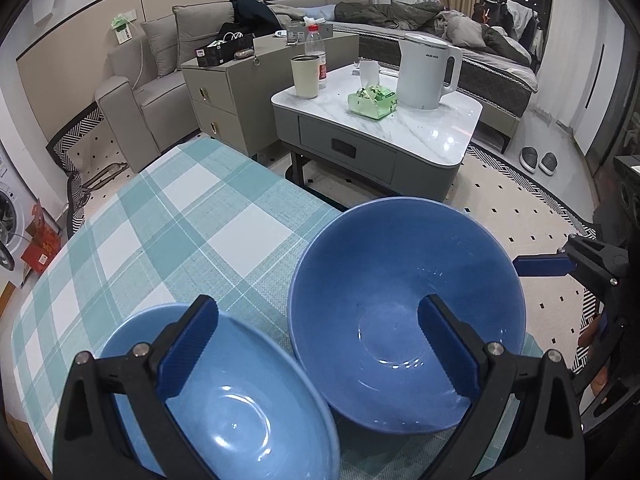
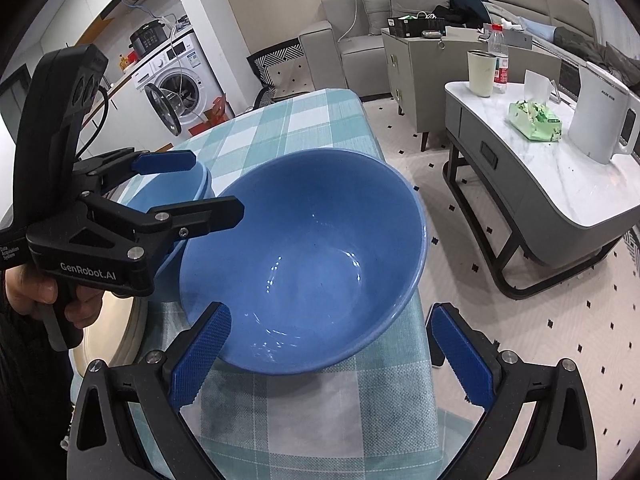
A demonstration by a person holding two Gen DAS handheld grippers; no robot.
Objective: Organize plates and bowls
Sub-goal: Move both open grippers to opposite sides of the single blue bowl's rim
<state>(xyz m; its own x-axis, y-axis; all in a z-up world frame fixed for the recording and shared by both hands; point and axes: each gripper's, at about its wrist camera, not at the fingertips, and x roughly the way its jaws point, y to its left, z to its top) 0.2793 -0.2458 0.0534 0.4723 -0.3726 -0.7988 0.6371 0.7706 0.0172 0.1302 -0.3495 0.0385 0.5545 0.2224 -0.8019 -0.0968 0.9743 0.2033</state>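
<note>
sat at the right edge of the tabletop (image 2: 320, 420), the big dark blue bowl (image 2: 304, 264), its rim reaching past that edge over the floor. stood just beside it toward the left, perhaps touching at the rims, the paler blue bowl (image 1: 224, 396), smaller and shallower. looked like a nesting step: small into large, judging by the sizes.

hovered over both bowls, the left tool (image 1: 316, 356), spread wide with nothing between its pads, one pad above the pale bowl and the other above the dark one's near wall. waited at the near right corner, the right tool (image 2: 330, 354), also gaping and empty, its left pad close by the dark bowl's near rim, contact not clear.

best done by shifting the left tool over the pale bowl alone, pinching one wall of the rim, lifting level and lowering it centred. worth steadying the dark bowl with the right tool, since its overhang could tip it off the edge.

stood well apart, the marble coffee table (image 1: 452, 128) with a kettle (image 1: 424, 70).
</note>
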